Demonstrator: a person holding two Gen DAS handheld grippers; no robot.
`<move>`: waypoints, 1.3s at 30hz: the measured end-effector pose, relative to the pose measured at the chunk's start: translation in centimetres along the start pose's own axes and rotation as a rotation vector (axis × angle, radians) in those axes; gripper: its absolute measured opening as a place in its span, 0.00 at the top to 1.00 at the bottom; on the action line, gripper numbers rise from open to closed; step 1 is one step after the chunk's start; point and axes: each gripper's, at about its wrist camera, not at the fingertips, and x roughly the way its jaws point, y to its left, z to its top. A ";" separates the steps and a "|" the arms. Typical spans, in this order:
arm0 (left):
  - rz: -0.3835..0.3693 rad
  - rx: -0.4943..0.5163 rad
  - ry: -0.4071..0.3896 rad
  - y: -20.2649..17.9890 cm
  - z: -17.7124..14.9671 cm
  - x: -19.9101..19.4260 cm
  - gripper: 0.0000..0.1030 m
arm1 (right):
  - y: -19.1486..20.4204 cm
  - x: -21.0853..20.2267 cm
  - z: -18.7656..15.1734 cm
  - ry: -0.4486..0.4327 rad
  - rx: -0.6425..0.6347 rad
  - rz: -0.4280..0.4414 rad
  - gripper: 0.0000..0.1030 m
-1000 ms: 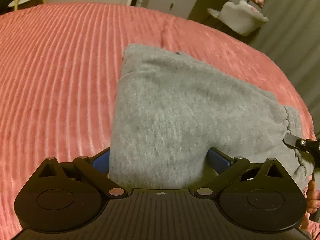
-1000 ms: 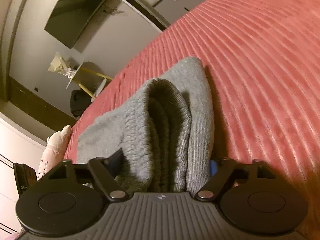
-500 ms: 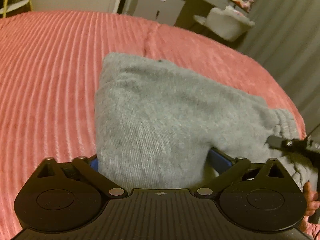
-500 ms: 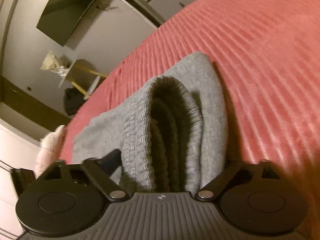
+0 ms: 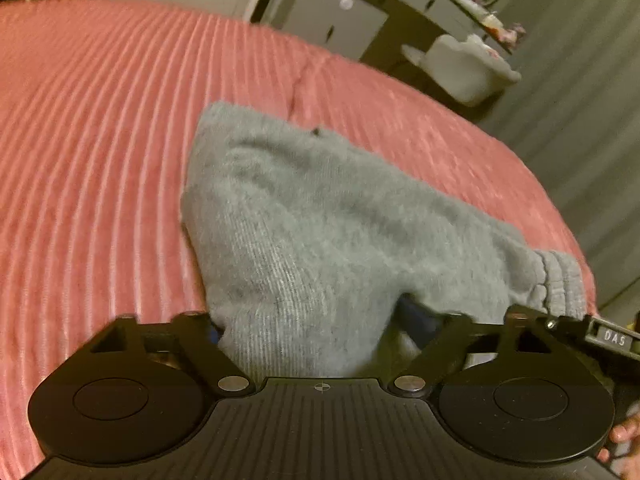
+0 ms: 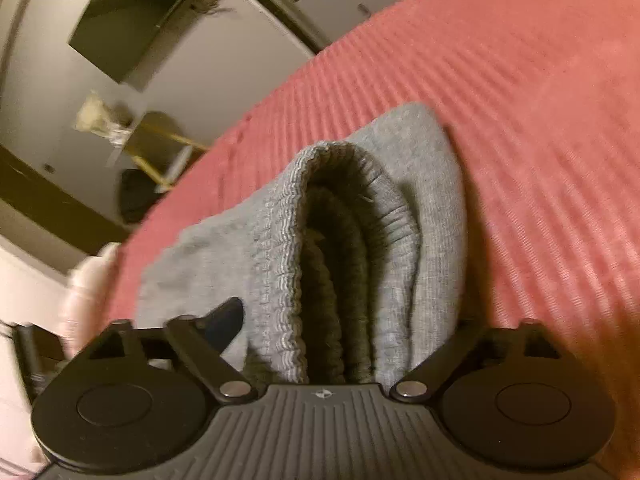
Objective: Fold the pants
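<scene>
pants (image 5: 320, 240): grey fleecy knit, ribbed waistband, folded bundle
bed (image 5: 100, 140): pink ribbed plush
left claw (image 5: 320, 332): just been closing, grasping pants
right claw (image 6: 344, 344): grasping waistband; "DAS" label

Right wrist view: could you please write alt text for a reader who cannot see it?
The right hand-held gripper has a thick folded bundle of grey pants between its jaws, ribbed waistband edge facing the camera. The bundle lies on a pink ribbed bedspread; a dim room with a dark wall screen is behind.
</scene>
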 end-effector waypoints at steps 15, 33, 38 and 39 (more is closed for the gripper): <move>0.008 -0.026 -0.193 0.8 4.2 -7.1 0.76 | 7.8 -3.8 2.2 -0.168 -0.150 0.093 0.43; 0.437 0.150 -0.127 1.4 -4.5 -7.0 0.02 | 7.2 -0.4 -4.5 -0.146 -0.356 -0.314 0.11; 0.486 0.188 -0.092 3.3 -5.7 -10.5 0.02 | 7.8 -3.3 -6.1 -0.237 -0.270 -0.339 0.10; 0.501 0.171 -0.061 4.0 -5.7 -10.4 0.02 | 7.8 -3.8 -6.3 -0.254 -0.240 -0.326 0.10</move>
